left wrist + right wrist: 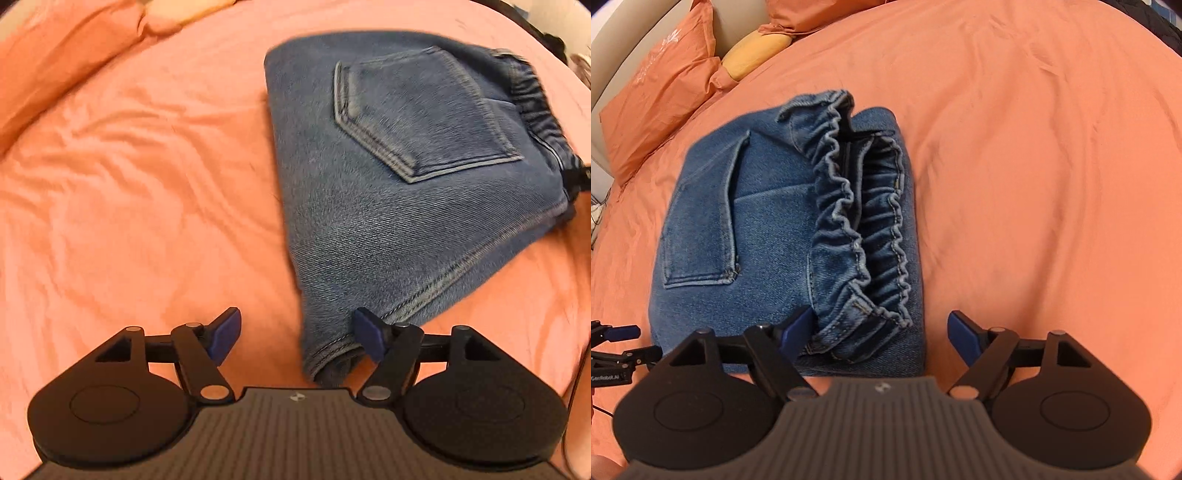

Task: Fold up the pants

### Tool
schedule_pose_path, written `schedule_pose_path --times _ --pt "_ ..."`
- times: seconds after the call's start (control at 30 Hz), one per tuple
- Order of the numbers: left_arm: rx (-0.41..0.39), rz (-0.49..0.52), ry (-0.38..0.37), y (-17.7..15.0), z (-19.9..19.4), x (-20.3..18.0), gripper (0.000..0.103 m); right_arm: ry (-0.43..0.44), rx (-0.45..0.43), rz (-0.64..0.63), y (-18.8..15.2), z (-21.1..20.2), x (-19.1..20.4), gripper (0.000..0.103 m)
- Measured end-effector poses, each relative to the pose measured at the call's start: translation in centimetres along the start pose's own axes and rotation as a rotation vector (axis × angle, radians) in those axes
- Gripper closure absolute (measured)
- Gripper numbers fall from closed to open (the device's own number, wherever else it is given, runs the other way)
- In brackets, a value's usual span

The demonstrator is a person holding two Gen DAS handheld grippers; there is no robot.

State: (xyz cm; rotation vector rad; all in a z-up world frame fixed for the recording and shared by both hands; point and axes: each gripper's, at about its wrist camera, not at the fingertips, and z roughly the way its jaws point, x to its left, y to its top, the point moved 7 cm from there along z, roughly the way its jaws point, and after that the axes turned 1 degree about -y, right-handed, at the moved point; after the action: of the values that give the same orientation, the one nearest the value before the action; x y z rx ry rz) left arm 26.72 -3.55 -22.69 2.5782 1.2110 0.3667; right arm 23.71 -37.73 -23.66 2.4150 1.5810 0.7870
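Note:
Blue denim pants (391, 177) lie folded into a compact stack on the orange bed sheet, back pocket (417, 110) up. In the right wrist view the pants (757, 221) show their ruffled elastic waistband (860, 229) toward me. My left gripper (297, 338) is open and empty, its jaws straddling the near folded corner of the pants without gripping. My right gripper (879, 332) is open and empty, jaws on either side of the waistband end. The left gripper also shows at the left edge of the right wrist view (617, 347).
An orange sheet (1052, 166) covers the bed all round the pants. Orange pillows (661, 92) and a yellow cushion (753, 55) lie at the head of the bed, far left. Dark items (554, 40) sit beyond the bed's far right edge.

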Motion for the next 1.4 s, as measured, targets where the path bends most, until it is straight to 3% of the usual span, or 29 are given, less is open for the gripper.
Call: schedule_pose_path --times 0.1,0.23,0.37,0.5,0.63,0.8,1.07,1.1,1.13,1.17,1.2,1.23,1.4 --pt "-0.088 0.004 -0.022 1.4 -2.4 1.0 0.023 0.016 0.004 -0.008 0.8 -1.0 0.5 0.027" --pt "-0.177 -0.114 -0.076 4.1 -3.4 3.1 0.018 0.068 -0.016 -0.007 2.2 -1.9 1.0 0.021" --pt "-0.276 -0.252 -0.180 6.4 -2.6 4.8 0.013 0.120 -0.036 0.032 4.0 -1.4 0.9 0.019" --pt "-0.244 -0.351 -0.280 7.4 1.0 5.7 0.013 0.190 -0.007 0.075 5.6 0.8 0.6 0.017" --pt "-0.173 -0.450 -0.327 6.9 4.9 6.1 0.012 0.245 0.040 0.115 6.1 3.3 -0.3 0.018" --pt "-0.145 -0.559 -0.470 6.6 7.4 6.9 0.003 0.295 0.093 0.146 6.2 5.9 -1.4 0.021" --pt "-0.148 -0.620 -0.581 6.4 9.2 7.3 0.000 0.400 0.101 0.243 6.4 7.9 -2.5 0.025" --pt "-0.147 -0.624 -0.585 6.4 9.1 7.3 0.002 0.401 0.097 0.244 6.4 7.9 -2.5 0.027" --pt "-0.150 -0.624 -0.592 6.4 8.9 7.1 0.011 0.398 0.093 0.239 6.2 7.8 -2.6 0.029" --pt "-0.153 -0.625 -0.606 6.6 8.7 6.9 0.034 0.396 0.089 0.232 6.1 7.6 -2.5 0.031" --pt "-0.152 -0.636 -0.642 6.7 8.4 6.6 0.048 0.393 0.085 0.228 6.1 7.4 -2.4 0.035" --pt "-0.147 -0.655 -0.661 6.8 8.2 6.5 0.054 0.388 0.079 0.219 6.1 7.1 -2.3 0.039" --pt "-0.156 -0.586 -0.552 7.6 6.4 5.2 0.067 0.366 0.040 0.170 6.1 5.1 -1.1 0.058"
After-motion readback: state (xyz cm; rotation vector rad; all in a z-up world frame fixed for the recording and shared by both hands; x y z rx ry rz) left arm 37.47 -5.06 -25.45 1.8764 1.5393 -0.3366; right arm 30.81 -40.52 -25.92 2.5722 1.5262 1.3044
